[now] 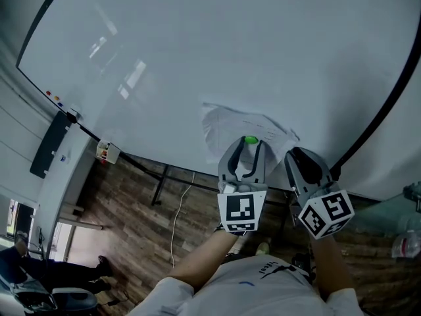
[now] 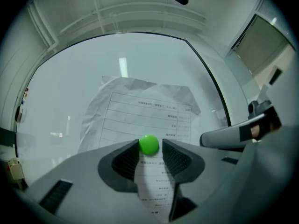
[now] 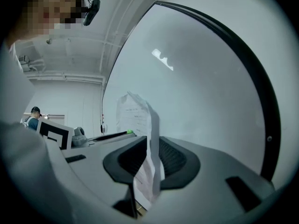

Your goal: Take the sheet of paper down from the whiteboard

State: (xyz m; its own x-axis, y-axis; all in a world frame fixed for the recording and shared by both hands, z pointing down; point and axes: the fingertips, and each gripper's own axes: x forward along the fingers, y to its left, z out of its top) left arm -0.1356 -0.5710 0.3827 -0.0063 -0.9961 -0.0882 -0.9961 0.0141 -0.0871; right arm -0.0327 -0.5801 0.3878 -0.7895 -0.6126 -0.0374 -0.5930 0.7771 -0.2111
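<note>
A creased printed sheet of paper hangs on the whiteboard, pinned by a round green magnet. My left gripper points level at the board. Its jaws are open and flank the magnet closely, one pad on each side. My right gripper is just to the right of it, shut on the sheet's right edge. That edge stands out from the board between the pads. In the left gripper view the right gripper shows at the right.
The whiteboard's black frame curves round to the right of the grippers. A black eraser and a small box sit on the board's lower rail at the left. Below are the stand's legs, a cable and wooden flooring. A person is at the bottom left.
</note>
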